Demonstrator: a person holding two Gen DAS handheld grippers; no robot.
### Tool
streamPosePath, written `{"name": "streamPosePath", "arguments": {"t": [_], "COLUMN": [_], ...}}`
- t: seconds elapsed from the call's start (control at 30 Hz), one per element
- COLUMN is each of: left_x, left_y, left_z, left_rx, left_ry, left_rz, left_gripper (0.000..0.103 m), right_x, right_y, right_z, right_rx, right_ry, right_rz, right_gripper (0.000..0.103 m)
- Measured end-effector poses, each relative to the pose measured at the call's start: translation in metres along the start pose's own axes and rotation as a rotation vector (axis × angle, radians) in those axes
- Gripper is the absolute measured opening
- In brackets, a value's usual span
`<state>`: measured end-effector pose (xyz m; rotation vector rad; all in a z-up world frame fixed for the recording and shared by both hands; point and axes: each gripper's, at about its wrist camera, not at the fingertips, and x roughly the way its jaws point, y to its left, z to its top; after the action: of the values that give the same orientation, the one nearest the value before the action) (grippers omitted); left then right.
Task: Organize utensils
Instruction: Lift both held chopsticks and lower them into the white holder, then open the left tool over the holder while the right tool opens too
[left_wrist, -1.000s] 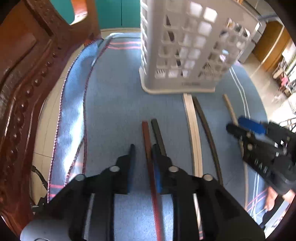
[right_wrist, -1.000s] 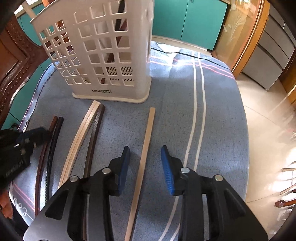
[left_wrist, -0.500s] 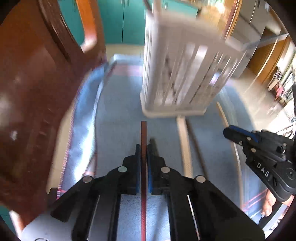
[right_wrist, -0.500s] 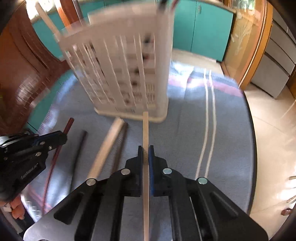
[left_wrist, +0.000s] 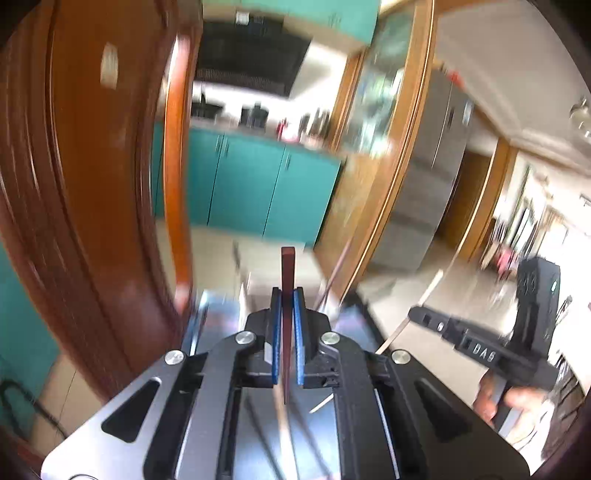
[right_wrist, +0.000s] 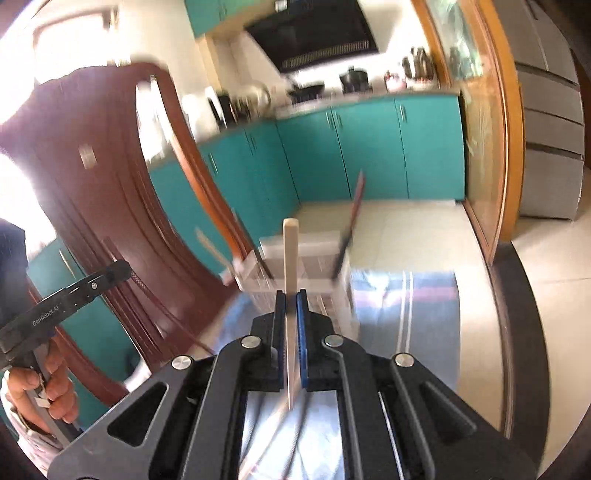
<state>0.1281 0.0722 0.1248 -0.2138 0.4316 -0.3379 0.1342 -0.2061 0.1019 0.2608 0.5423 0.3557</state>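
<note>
Left gripper (left_wrist: 287, 295) was clamped tight on a flat reddish-brown chopstick (left_wrist: 287, 266), right gripper (right_wrist: 291, 297) pinching a pale wooden one (right_wrist: 290, 251), both raised above the white slotted basket (right_wrist: 314, 258)

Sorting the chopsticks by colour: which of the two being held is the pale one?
The pale wooden chopstick is in the right gripper; the left gripper clamps a dark reddish-brown chopstick.
</note>
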Motion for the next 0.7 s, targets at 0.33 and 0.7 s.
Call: {"name": "streamPosePath", "arguments": {"t": [0.33,0.7], "left_x": [0.015,0.103], "left_y": [0.020,0.031], "left_z": [0.033,-0.012], "left_rx": [-0.156,-0.133], "left_ry": [-0.347,-0.124], "left_rz": [0.116,0.173], "left_gripper": [0.007,0.007], "right_x": [-0.018,0.060], "right_y": [0.006,-0.020], "right_z": [0.057,0.022], "right_rx": [0.024,0.024], "right_ry": [-0.440,-0.225], "right_rz": [-0.147,-0.166], "right_gripper": [0.006,0.007]}}
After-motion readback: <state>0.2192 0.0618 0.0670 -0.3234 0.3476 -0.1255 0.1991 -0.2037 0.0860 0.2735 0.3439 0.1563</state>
